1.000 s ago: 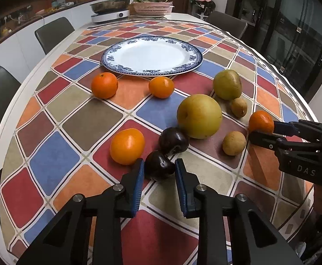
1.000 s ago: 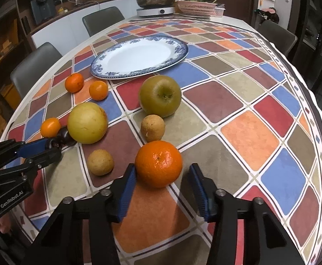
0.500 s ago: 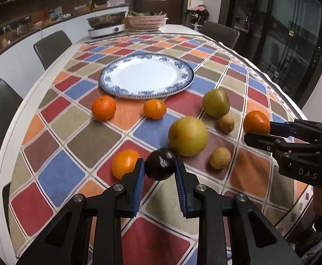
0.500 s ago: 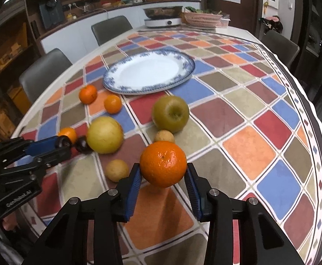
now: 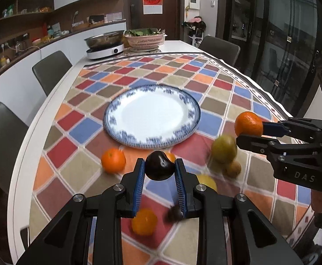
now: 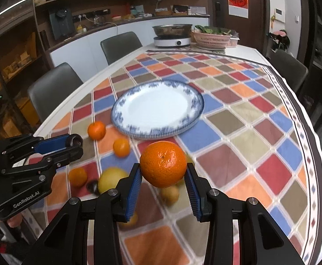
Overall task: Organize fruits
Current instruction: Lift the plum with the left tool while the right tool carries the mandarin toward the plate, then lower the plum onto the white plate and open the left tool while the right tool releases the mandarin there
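My left gripper (image 5: 160, 170) is shut on a dark plum (image 5: 159, 165) and holds it above the table, short of the blue-rimmed white plate (image 5: 117, 119). My right gripper (image 6: 163, 173) is shut on a large orange (image 6: 163, 163), also lifted; it shows in the left wrist view (image 5: 248, 124) at the right. The plate (image 6: 196, 101) is bare. On the checked cloth lie small oranges (image 5: 113, 160) (image 5: 144, 221) (image 6: 121, 147), a second plum (image 5: 175, 213), a green apple (image 5: 223, 148), a yellow pear (image 6: 111, 179) and small brown fruits (image 5: 233, 169).
At the table's far end stand a hotplate with a steel pan (image 5: 105, 44) and a pink basket of greens (image 5: 146, 39). Grey chairs (image 5: 50, 70) (image 5: 219, 48) ring the table. The table edge runs close on the left (image 5: 22, 161).
Both grippers have risen with their fruit and tilted up toward the plate. A second ago the left gripper was open around the plum on the cloth and the right open around the orange.
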{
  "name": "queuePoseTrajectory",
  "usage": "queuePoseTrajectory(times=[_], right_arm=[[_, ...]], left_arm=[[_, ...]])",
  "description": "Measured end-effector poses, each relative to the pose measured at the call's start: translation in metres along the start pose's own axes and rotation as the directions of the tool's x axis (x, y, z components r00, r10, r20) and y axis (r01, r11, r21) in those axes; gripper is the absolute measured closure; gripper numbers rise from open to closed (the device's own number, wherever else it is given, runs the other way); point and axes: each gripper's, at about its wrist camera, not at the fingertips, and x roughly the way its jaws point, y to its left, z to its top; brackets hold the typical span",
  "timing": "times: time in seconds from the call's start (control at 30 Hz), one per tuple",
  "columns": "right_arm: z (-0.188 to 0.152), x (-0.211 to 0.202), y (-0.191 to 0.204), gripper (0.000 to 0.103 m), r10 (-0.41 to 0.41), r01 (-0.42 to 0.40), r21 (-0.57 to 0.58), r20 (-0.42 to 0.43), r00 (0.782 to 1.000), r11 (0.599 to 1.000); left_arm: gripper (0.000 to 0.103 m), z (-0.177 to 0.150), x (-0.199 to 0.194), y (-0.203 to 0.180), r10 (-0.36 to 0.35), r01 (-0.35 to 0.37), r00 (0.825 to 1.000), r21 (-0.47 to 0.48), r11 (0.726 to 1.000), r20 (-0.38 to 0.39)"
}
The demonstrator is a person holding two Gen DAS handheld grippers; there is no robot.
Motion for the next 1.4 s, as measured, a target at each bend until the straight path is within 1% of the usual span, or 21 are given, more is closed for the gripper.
queuePoseTrajectory(times=[0.13,0.27,0.43,0.57,0.7,0.9,1.0,1.2,1.4], right_arm=[[0.024,0.011,-0.004,0.062,0.004,-0.004,-0.021,0.006,1.000,1.000],[0.049,0.027,-0.008,0.062,0.014,-0.014,-0.041,0.001,1.000,0.999],[0.081,0.055,-0.014,0.062,0.036,-0.038,-0.053,-0.029,0.999,0.998],[0.102,0.085,-0.021,0.062,0.053,-0.056,-0.037,-0.068,0.996,0.998],[0.116,0.113,-0.026,0.062,0.061,-0.065,-0.035,-0.103,0.993,0.997],[0.134,0.151,-0.034,0.062,0.072,-0.077,-0.026,-0.148,0.986,0.997],[0.142,0.170,-0.037,0.062,0.065,-0.070,-0.025,-0.170,0.983,0.997],[0.150,0.192,-0.041,0.062,0.069,-0.074,-0.019,-0.199,0.978,0.997],[0.154,0.205,-0.043,0.062,0.071,-0.078,-0.025,-0.217,0.974,0.997]], left_arm=[[0.075,0.022,0.013,0.009,-0.012,0.011,1.000,0.015,1.000,0.008],[0.075,0.044,0.030,0.018,-0.039,0.039,0.999,0.024,0.999,0.002],[0.075,0.072,0.057,0.033,-0.071,0.071,0.997,0.026,0.997,-0.007],[0.075,0.088,0.081,0.045,-0.091,0.092,0.995,0.010,0.996,-0.034],[0.075,0.100,0.108,0.054,-0.090,0.092,0.993,0.022,0.995,-0.070],[0.075,0.116,0.152,0.067,-0.107,0.107,0.985,-0.003,0.994,-0.135],[0.075,0.122,0.170,0.071,-0.097,0.099,0.983,0.000,0.995,-0.158],[0.075,0.130,0.197,0.075,-0.102,0.102,0.974,-0.007,0.995,-0.200],[0.075,0.135,0.212,0.079,-0.108,0.105,0.968,-0.026,0.994,-0.227]])
